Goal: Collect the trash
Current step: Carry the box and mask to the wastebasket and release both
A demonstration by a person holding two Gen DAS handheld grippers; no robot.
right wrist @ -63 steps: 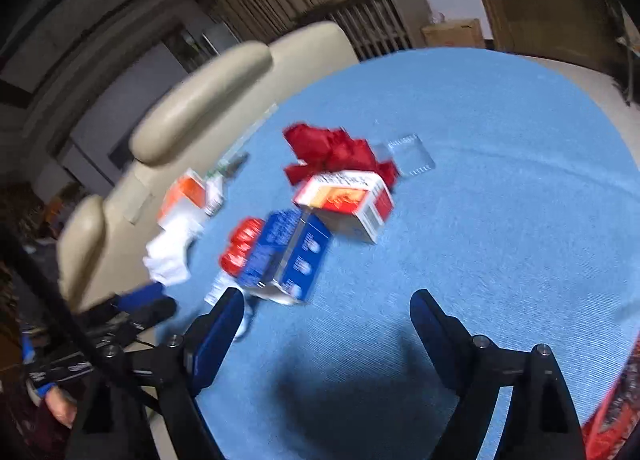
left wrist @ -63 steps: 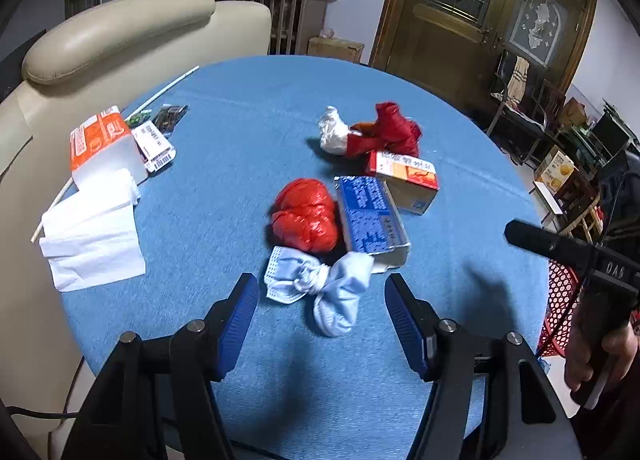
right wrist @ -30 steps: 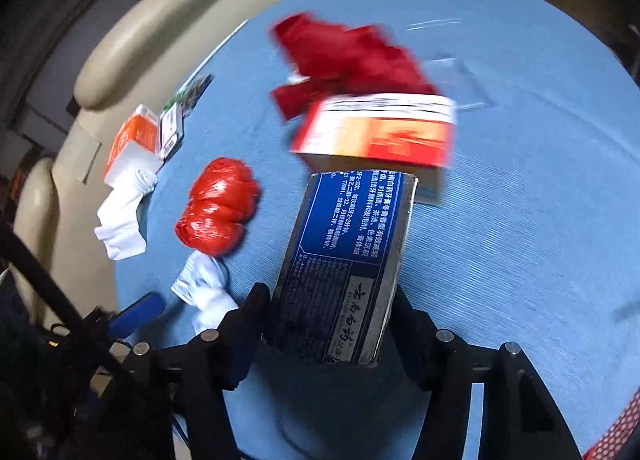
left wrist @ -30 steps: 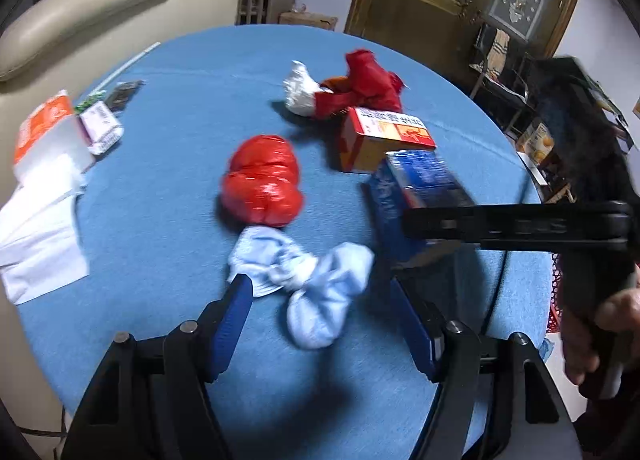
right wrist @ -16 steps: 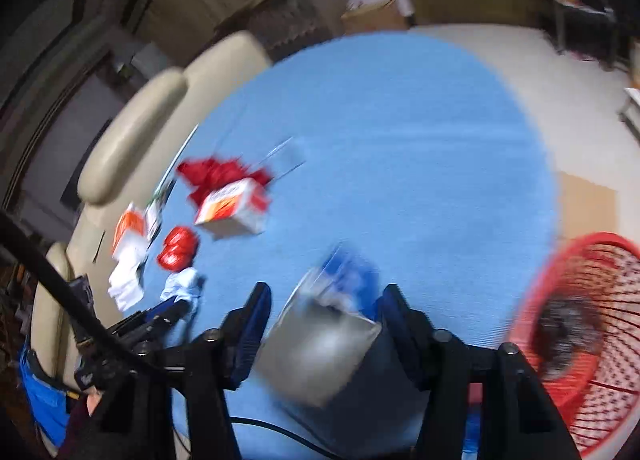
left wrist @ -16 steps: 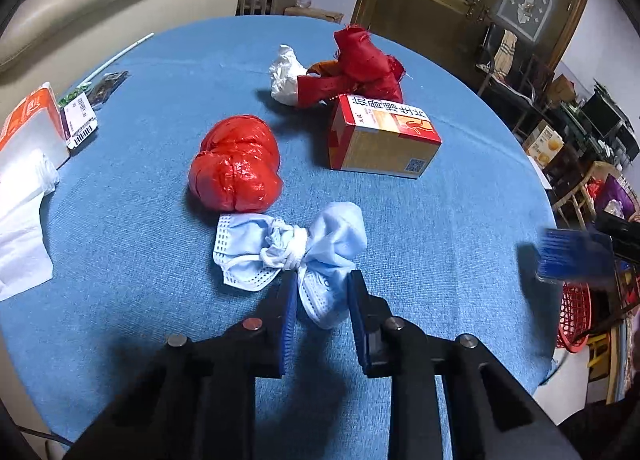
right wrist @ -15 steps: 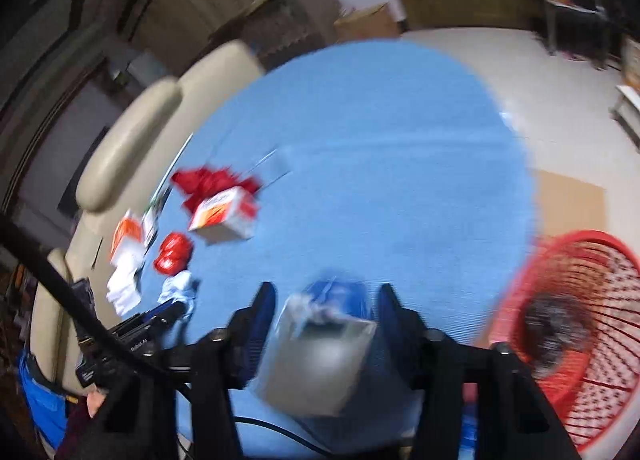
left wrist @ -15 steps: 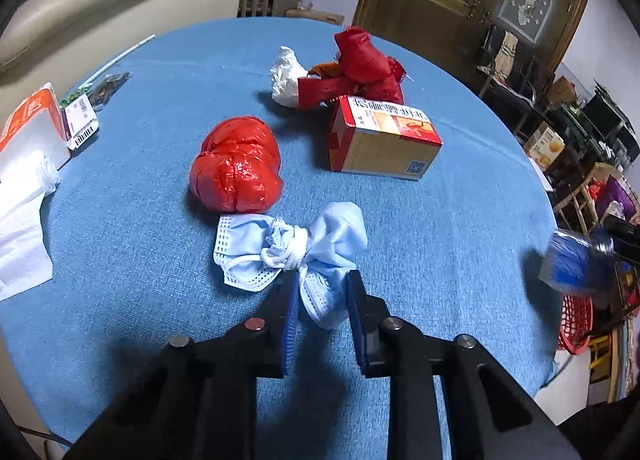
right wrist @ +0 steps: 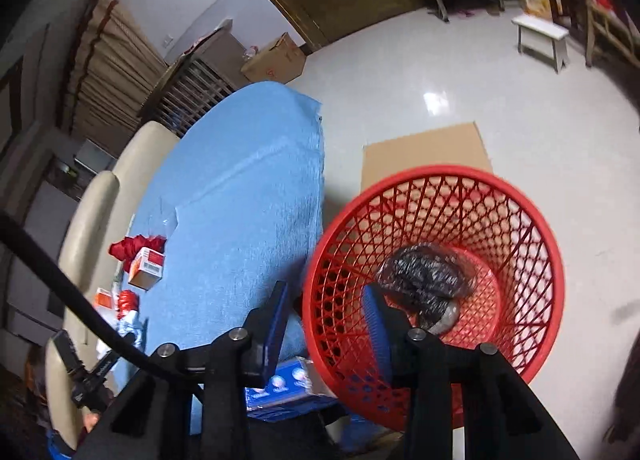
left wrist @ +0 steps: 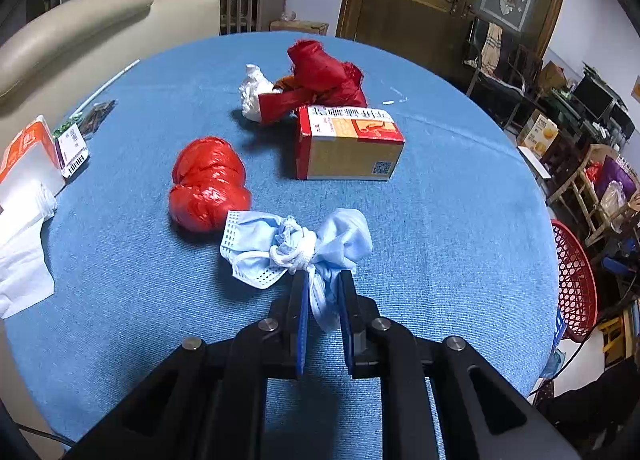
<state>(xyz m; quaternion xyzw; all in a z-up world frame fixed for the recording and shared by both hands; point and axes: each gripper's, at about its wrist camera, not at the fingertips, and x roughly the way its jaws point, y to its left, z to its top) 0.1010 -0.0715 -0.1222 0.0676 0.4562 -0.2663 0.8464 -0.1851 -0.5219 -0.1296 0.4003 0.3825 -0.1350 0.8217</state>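
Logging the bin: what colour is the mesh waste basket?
Red, clearest in the right wrist view: waste basket.

Round table (left wrist: 460, 220) draped in blue cloth. On it: knotted blue face mask (left wrist: 296, 248), red crumpled bag (left wrist: 208, 184) just beside, orange-and-red carton (left wrist: 348, 144), red wad with white tissue (left wrist: 308, 80) behind. At the left edge, white tissues (left wrist: 20, 248) and small packets (left wrist: 44, 144), possibly overhanging. Floor (right wrist: 460, 72) bearing red mesh basket (right wrist: 520, 220) on flat cardboard (right wrist: 424, 152).

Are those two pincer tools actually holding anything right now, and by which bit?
The left gripper pinches the knotted blue face mask by its near hanging tail. The right gripper is open and holds nothing, above the red basket.
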